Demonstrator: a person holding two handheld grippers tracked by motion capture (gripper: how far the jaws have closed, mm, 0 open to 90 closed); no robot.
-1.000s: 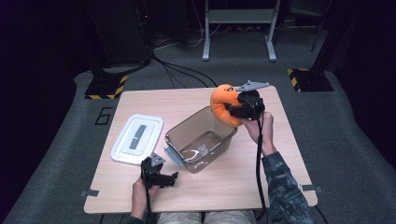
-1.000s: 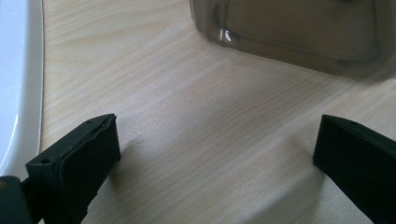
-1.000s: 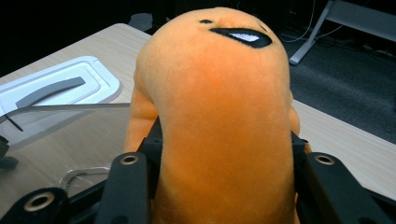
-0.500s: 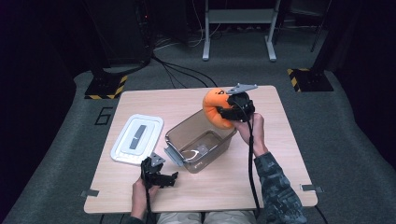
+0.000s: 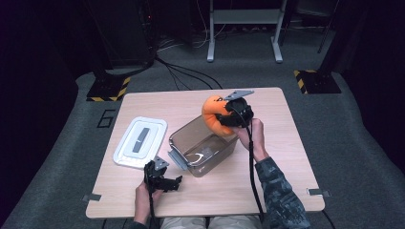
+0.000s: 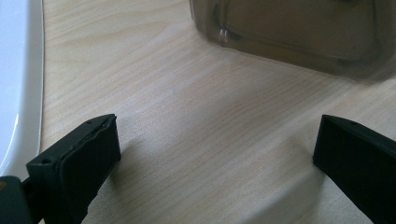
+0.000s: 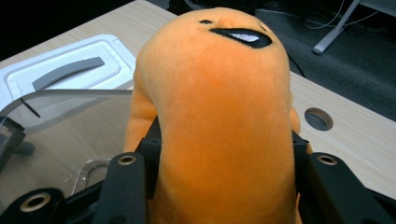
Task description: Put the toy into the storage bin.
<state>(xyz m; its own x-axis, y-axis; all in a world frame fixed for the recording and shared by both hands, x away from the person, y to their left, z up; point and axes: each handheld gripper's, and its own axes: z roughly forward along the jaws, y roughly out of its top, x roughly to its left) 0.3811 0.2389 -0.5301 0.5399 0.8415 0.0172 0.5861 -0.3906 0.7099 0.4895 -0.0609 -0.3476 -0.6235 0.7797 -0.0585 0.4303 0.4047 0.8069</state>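
Nearest, the left gripper [image 5: 168, 182] rests low over the table [image 5: 296, 157] at its near edge, jaws spread wide with bare wood between them. Just beyond it sits the clear plastic container [image 5: 203, 145], open on top, with the white lid [image 5: 140, 141] lying flat to its left. Farther on, the right gripper [image 5: 228, 117] is clamped on the orange plush toy [image 5: 213, 114], apparently held above the container's far right corner; contact with the rim is hard to judge.
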